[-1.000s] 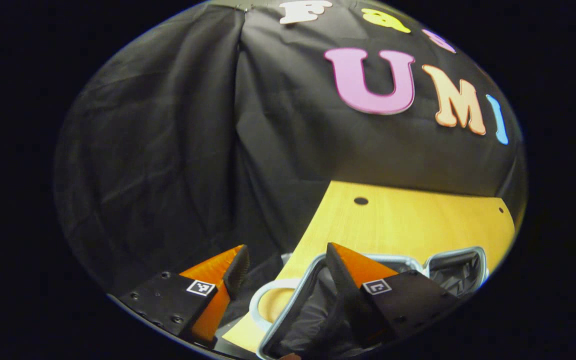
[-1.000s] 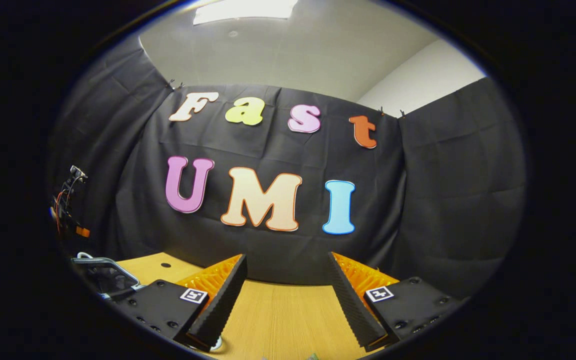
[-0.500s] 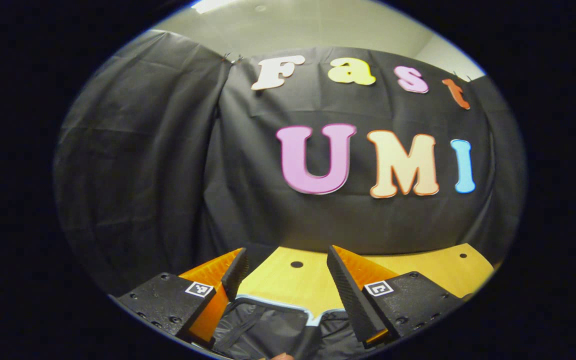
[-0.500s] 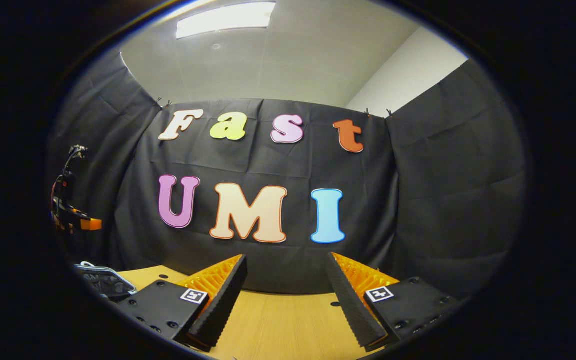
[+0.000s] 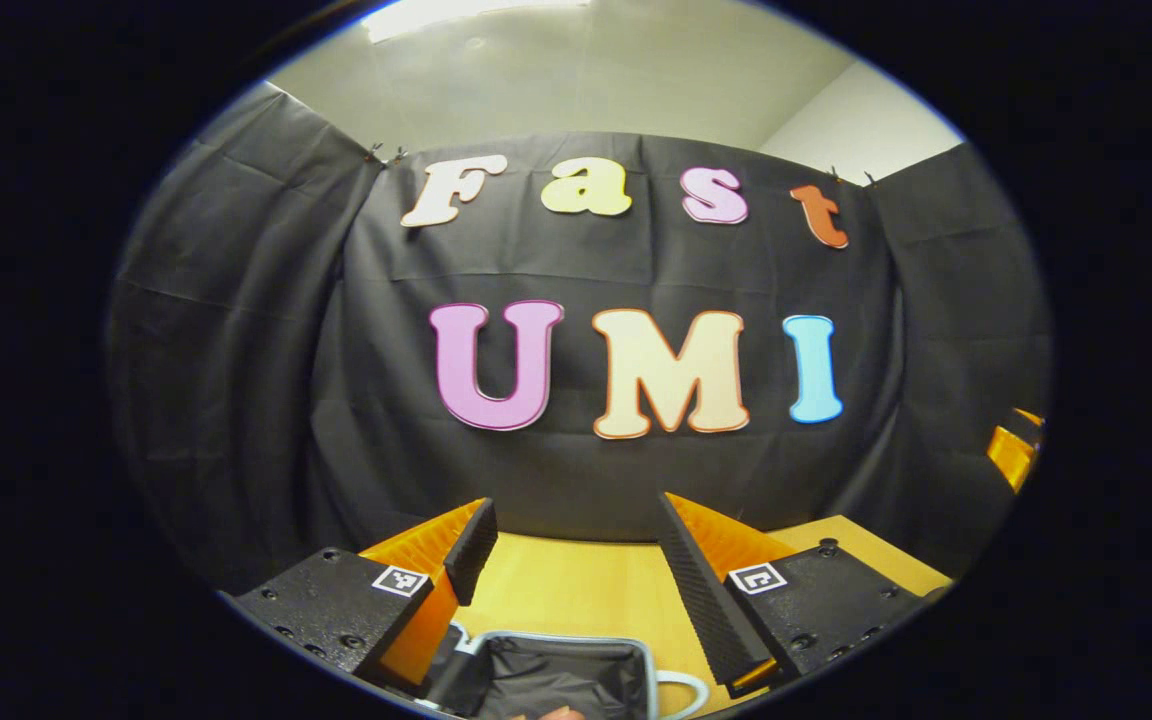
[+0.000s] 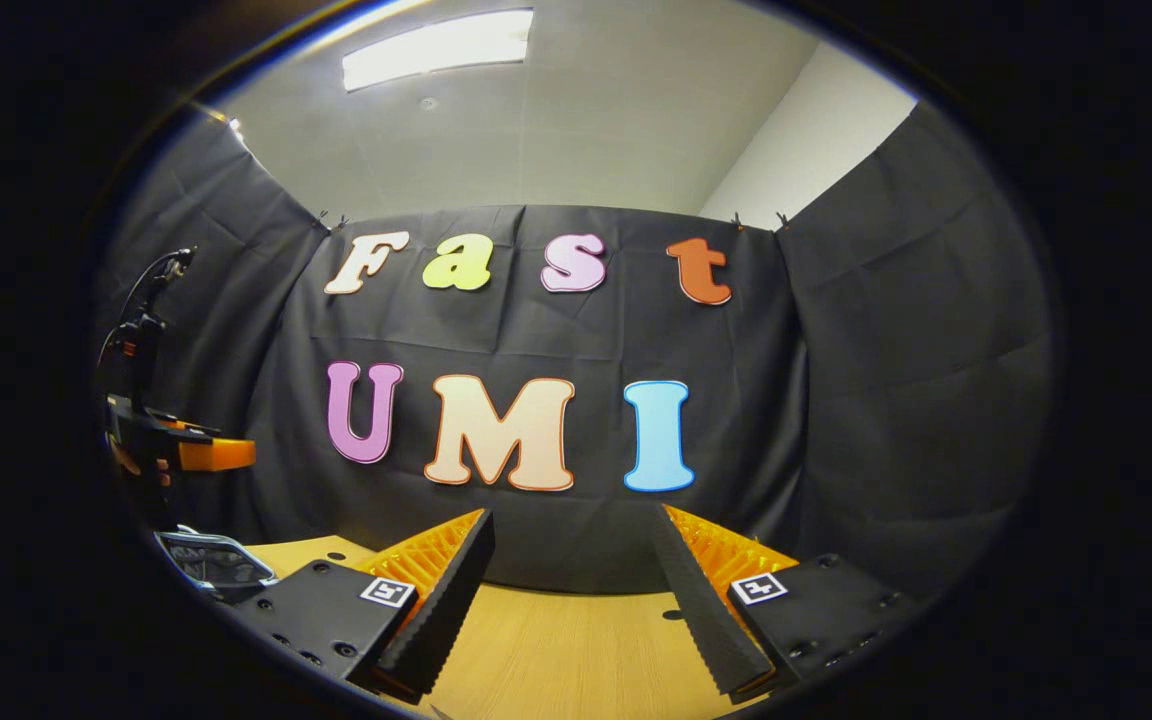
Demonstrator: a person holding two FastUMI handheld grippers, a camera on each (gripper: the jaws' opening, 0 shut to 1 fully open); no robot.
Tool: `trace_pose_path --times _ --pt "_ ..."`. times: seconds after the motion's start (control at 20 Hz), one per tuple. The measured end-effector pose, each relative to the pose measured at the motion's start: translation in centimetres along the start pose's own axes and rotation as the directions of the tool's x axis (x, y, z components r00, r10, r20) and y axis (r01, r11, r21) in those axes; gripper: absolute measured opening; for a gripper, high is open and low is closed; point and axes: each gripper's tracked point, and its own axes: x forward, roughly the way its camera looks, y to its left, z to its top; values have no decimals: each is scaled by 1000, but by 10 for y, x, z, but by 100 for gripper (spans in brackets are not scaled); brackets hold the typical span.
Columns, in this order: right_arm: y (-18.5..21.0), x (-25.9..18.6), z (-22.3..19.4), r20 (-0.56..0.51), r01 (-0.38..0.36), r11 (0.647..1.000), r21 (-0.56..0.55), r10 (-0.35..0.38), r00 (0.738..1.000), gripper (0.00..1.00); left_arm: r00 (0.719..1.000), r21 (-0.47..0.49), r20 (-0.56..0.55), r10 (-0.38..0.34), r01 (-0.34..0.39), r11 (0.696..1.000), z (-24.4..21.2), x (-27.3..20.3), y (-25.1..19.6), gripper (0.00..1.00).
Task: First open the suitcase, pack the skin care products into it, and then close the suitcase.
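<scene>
Wooden table (image 6: pixel 556 650) | open suitcase (image 5: pixel 556 675) | left gripper (image 5: pixel 576 545) apart | right gripper (image 6: pixel 576 550) apart

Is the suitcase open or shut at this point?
Open. In the left gripper view the suitcase shows its dark fabric lining inside a pale rim, below the open left gripper. Contents cannot be told.

No readable text, only small square coded markers on both grippers' jaws

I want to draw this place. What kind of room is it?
Probably a recording booth inside an ordinary room: black cloth hangs as walls around a wooden table, with a white ceiling and strip light above. An open suitcase lies on the table.
</scene>
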Motion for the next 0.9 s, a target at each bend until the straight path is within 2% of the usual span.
trace_pose_path --times 0.3,0.45,0.65,0.9 --pt "-27 -5 -10 -9 -54 998 14 54 999 98 991 -12 -81 -106 105 994 -50 -19 -88 93" --pt "-35 -11 -20 -28 -79 997 20 79 996 98 976 -20 -141 -164 163 986 -83 -35 -134 93" --pt "-43 -18 -25 -40 -110 994 1 110 993 98 953 -29 -213 -216 214 976 -124 -52 -176 95" --pt "-46 -28 -24 -51 -153 988 -5 153 987 98 922 -69 -302 -242 232 970 -175 -71 -204 94"
